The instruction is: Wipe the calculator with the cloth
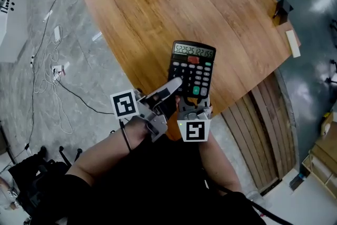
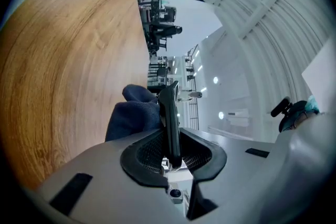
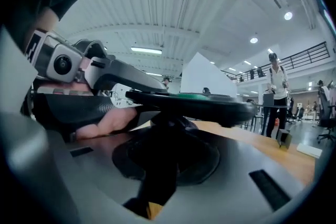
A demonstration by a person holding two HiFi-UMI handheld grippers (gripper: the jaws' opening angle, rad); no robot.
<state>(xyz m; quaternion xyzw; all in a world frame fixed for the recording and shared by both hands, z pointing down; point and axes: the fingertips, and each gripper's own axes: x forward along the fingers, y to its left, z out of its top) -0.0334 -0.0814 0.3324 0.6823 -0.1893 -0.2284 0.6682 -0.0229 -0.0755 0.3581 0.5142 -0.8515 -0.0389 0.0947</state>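
Observation:
A black calculator [image 1: 193, 68] with a lit display is held face up just above the near part of the wooden table [image 1: 174, 2]. My right gripper [image 1: 192, 107] is shut on its near edge, and in the right gripper view the calculator [image 3: 199, 101] shows edge-on, level. My left gripper [image 1: 172, 87] comes in from the left with one white finger lying over the lower-left keys. In the left gripper view the calculator's thin edge [image 2: 169, 113] stands between the jaws. A dark blue cloth [image 2: 134, 113] is bunched against its table side, clamped there.
A small black object [image 1: 281, 10] and a white block [image 1: 293, 43] sit near the table's far right edge. Wooden slats [image 1: 263, 129] lie under that edge. White and black cables [image 1: 52, 68] trail over the grey floor at the left.

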